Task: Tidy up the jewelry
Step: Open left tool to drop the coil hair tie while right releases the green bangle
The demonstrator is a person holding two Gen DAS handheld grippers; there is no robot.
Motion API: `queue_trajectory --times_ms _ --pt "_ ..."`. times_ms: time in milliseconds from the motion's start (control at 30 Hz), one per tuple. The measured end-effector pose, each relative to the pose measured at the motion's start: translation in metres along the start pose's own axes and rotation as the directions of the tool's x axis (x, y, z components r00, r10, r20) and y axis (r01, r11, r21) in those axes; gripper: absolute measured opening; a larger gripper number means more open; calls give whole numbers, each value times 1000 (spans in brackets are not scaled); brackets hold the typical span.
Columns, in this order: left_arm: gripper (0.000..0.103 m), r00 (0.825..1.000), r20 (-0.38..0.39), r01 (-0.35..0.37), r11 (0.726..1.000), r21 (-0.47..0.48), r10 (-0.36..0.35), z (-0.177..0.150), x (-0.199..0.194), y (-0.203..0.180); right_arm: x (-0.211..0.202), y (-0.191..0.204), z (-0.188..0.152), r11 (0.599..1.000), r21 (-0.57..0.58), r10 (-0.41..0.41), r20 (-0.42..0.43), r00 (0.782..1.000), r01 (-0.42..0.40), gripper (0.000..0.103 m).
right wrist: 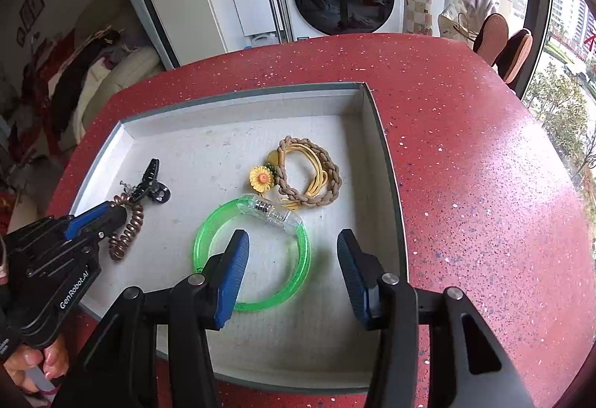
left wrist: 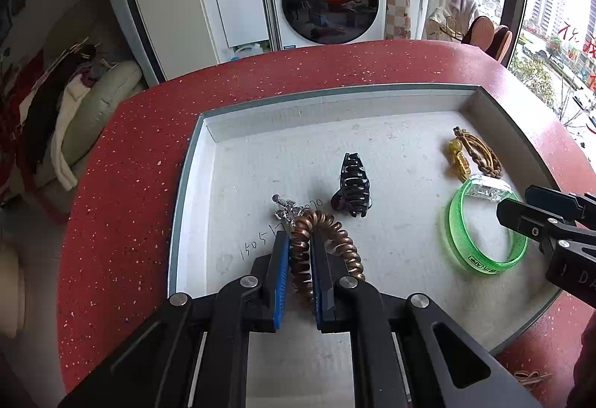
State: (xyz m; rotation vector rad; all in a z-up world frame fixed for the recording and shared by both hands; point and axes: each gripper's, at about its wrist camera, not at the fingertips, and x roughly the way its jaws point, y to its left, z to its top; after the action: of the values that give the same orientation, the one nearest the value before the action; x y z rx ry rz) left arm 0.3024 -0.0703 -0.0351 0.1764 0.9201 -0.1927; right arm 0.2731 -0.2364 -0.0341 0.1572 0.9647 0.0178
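**Copper coil clamped, green bangle let go**

Copper-coloured spiral hair tie (left wrist: 320, 244) sits pinched between the blue pads of my left gripper (left wrist: 300, 240) in the left wrist view; my fingers (left wrist: 281, 259) are clenched on one side of its loop while the other side curls out to the right over the floor of the white tray (left wrist: 193, 162). Just beyond the coil lies a small silver trinket (left wrist: 285, 208), touching it or nearly so, beside some handwritten digits on the tray floor. A black claw clip (left wrist: 352, 184) stands a little further in, apart from both. At the tray's right side a yellow and tan braided bracelet (left wrist: 473, 154) lies just behind the green bangle (left wrist: 484, 225), and my right gripper (left wrist: 536, 218) reaches in over the bangle's right edge. The tray rests on a red speckled tabletop (left wrist: 298, 65).

From the right wrist view, my right gripper (right wrist: 292, 244) is released, its fingers (right wrist: 232, 266) standing well apart. The green bangle (right wrist: 253, 251) lies flat on the tray (right wrist: 387, 165) beneath them: the left pad is over its near-left rim, the right pad outside the ring, and neither presses it. Its clear clasp points toward the braided bracelet (right wrist: 309, 180), which has a yellow flower charm (right wrist: 261, 179). At far left my left gripper (right wrist: 108, 212) holds the spiral hair tie (right wrist: 126, 229), the claw clip (right wrist: 151, 180) just behind it.
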Motion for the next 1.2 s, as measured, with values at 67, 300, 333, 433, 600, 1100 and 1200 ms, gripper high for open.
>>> queue_trajectory --times_ms 67,300,333,433,600,1100,1200 --pt "30 999 34 -18 1000 18 17 0 -7 -3 -8 -1 -1 1000 19 17 20 1000 -18 54" --pt "30 997 79 -18 999 50 14 2 -19 -7 -29 -4 -6 997 60 48 65 997 -52 56" --pt "30 997 77 -15 999 47 12 2 -19 -6 -31 -4 -8 997 63 50 68 996 -54 56" --pt "30 997 72 -11 999 33 9 1 -20 -4 -36 -4 -10 996 64 56 72 996 -61 57" --pt "36 996 84 -4 1000 23 2 -1 -26 -4 -40 -4 -16 996 66 55 70 996 -60 58" --pt "103 988 156 3 1000 -3 -2 -8 -62 0 -62 3 -29 994 57 88 112 990 -95 83" --pt "103 990 141 17 999 -31 -13 -12 -72 8 -74 4 -34 990 68 114 150 982 -126 92"
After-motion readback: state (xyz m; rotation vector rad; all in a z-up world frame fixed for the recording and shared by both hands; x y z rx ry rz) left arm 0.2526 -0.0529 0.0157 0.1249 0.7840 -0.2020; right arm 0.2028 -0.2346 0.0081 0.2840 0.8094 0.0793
